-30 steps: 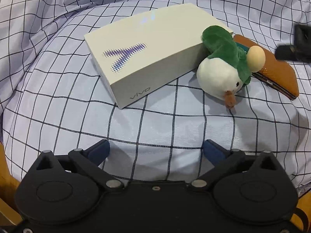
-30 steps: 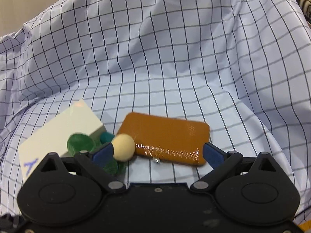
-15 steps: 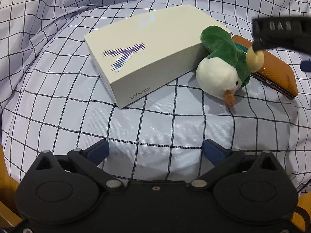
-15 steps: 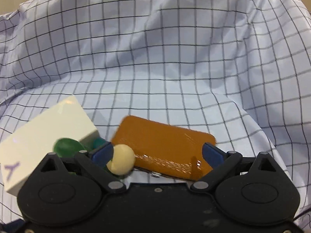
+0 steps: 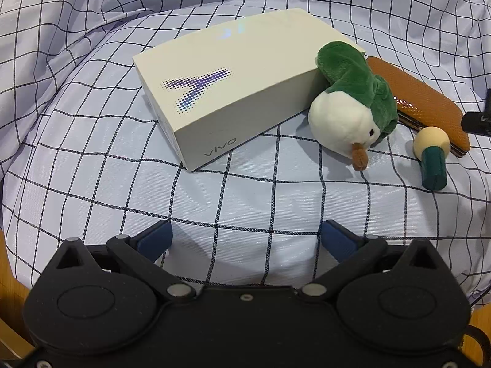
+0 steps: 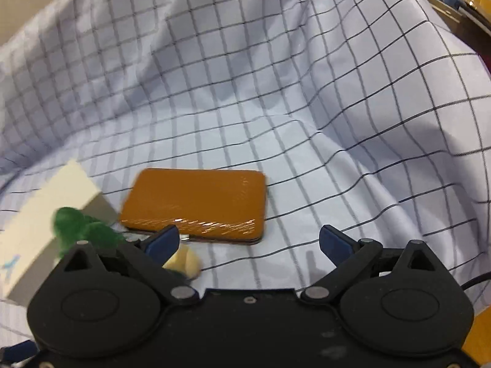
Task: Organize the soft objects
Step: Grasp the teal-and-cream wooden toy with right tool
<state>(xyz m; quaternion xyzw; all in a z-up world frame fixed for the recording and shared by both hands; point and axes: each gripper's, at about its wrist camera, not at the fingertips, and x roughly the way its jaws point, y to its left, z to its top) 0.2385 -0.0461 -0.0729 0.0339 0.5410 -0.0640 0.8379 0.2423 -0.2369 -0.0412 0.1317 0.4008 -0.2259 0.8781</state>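
A green and white plush bird (image 5: 349, 107) lies on the checked cloth (image 5: 122, 165) against the right end of a white box (image 5: 233, 95). To its right a small peg figure (image 5: 432, 159) with a cream ball head and a teal body lies on the cloth beside an orange case (image 5: 423, 101). My left gripper (image 5: 245, 239) hovers open near the cloth's front, well short of the bird. My right gripper (image 6: 248, 242) is open just in front of the orange case (image 6: 196, 202); the peg's cream head (image 6: 184, 263) shows under its left finger (image 6: 162, 242) and the plush bird (image 6: 83, 230) at left.
The checked cloth (image 6: 276, 76) rises in folds behind and to the sides, forming a shallow hollow. A wooden surface (image 5: 6, 270) shows at the lower corners. Dark objects (image 6: 451, 3) sit past the cloth's upper right edge. A dark piece of the right gripper (image 5: 478, 119) shows at the right edge.
The peg figure has come off the plush bird and now lies on the cloth by the orange case. My right gripper pulled back to the right. The left gripper has barely moved.
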